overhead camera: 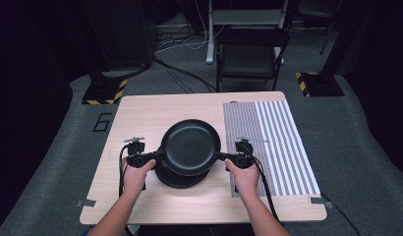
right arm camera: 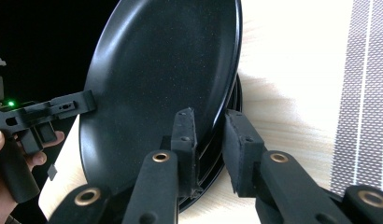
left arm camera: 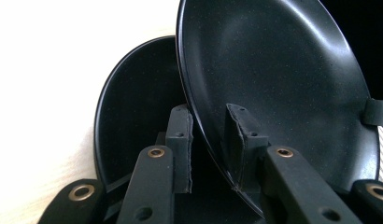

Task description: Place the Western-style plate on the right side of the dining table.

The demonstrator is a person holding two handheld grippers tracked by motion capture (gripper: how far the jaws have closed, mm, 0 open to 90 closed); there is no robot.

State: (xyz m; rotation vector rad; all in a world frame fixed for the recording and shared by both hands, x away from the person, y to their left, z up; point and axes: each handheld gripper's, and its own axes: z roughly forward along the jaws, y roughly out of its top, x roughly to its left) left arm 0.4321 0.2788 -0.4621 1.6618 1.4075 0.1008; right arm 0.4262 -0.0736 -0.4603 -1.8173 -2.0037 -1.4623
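Observation:
A black plate (overhead camera: 190, 146) hangs tilted just above a second black plate (overhead camera: 182, 179) that lies on the wooden table (overhead camera: 140, 113). My left gripper (overhead camera: 158, 155) is shut on the upper plate's left rim, and my right gripper (overhead camera: 223, 157) is shut on its right rim. In the left gripper view the rim of the upper plate (left arm camera: 273, 70) passes between the pads of my left gripper (left arm camera: 210, 140), with the lower plate (left arm camera: 133, 107) behind. In the right gripper view my right gripper (right arm camera: 210, 140) pinches the upper plate (right arm camera: 166, 65); the lower plate's edge (right arm camera: 237, 100) peeks out behind it.
A grey-and-white striped mat (overhead camera: 273, 142) covers the table's right part, close to my right hand. A dark folding chair (overhead camera: 251, 54) stands beyond the far edge. Stand bases with yellow-black tape (overhead camera: 105, 91) sit on the floor at both far corners.

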